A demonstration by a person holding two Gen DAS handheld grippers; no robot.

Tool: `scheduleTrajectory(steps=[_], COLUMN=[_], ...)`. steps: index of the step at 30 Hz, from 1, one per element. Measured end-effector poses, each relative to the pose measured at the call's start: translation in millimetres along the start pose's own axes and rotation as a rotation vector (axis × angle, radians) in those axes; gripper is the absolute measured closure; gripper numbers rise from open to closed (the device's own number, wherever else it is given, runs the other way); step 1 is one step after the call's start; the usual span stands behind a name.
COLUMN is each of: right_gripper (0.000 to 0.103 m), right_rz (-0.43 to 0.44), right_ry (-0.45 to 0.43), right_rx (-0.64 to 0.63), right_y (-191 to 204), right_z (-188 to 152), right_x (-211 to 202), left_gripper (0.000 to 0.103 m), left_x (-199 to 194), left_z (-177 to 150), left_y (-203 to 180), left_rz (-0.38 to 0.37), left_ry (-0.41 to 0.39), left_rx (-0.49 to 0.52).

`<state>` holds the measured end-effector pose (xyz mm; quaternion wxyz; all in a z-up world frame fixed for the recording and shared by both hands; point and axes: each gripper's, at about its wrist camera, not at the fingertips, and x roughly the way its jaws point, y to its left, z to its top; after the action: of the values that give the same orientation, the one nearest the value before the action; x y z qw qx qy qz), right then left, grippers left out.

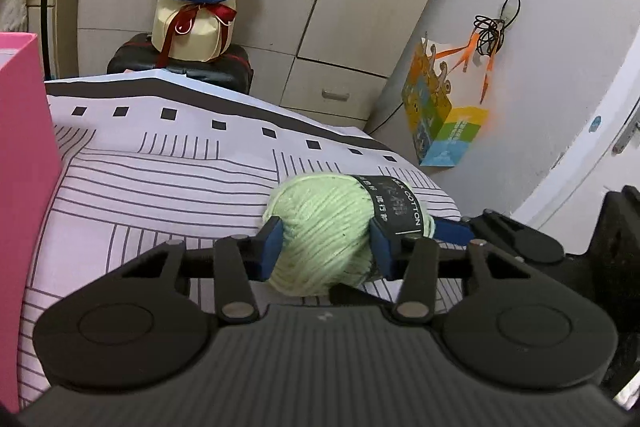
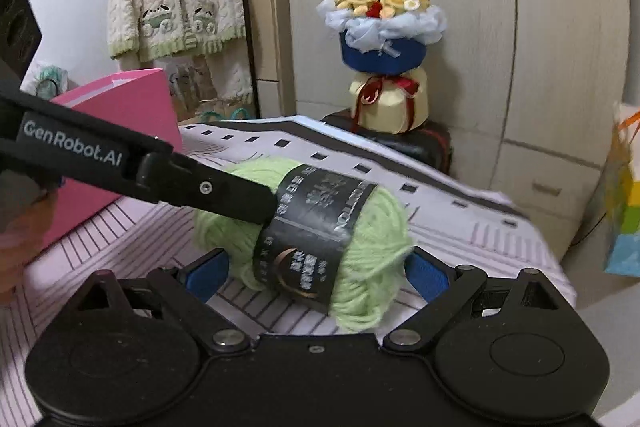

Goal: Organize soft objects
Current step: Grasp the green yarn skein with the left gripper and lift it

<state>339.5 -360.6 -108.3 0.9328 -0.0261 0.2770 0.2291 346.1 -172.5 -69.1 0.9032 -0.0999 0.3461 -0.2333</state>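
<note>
- Yarn ball point(image 1: 320, 231), pale green with a dark label, lies on the striped bedspread point(image 1: 140, 179) near its far corner.
- Left gripper point(image 1: 326, 247) pinches it between blue pads.
- Right gripper point(image 2: 316, 273) stands wide, straddling it untouched.

You had soft, even indoor light with only faint shadows. Both fisheye views bowed the cabinet doors point(image 2: 460, 27) toward the edges, with dark vignetting at the corners. The yarn ball point(image 2: 360, 259) smeared slightly in your right view.
</note>
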Motion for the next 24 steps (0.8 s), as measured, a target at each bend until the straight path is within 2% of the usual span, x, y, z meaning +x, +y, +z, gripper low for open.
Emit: scheduleTrajectory(steps=[4, 7, 10, 14, 17, 24], right_gripper=[0.005, 0.005, 0.005, 0.005, 0.005, 0.005], right_rz=[0.010, 0.045, 0.038, 0.019, 0.020, -0.010], right_ry=[0.017, 0.092, 0.087, 0.103, 0.126, 0.127], right_rx=[0.025, 0.053, 0.066, 0.119, 0.148, 0.176], right_y=[2.6, 2.7, 6.0, 13.2, 23.2, 47.3], right_z=[-2.3, -3.9, -4.3, -1.0, -0.1, -17.2], right_x=[6.2, 12.5, 9.5, 2.6, -6.3, -38.0], left_gripper=[0.061, 0.062, 0.063, 0.063, 0.063, 0.062], left_x=[3.6, 4.2, 2.0, -14.1, -31.3, -59.6], left_z=[-3.5, -5.2, -6.6, -5.9, -8.4, -26.5], left_y=[-0.8, 0.9, 1.0, 5.2, -4.3, -18.9], left_rz=[0.016, -0.005, -0.012, -0.138, -0.153, -0.178], left_ry=[0.010, 0.027, 0.028, 0.065, 0.057, 0.140], left_rx=[0.016, 0.006, 0.004, -0.078, -0.033, 0.046])
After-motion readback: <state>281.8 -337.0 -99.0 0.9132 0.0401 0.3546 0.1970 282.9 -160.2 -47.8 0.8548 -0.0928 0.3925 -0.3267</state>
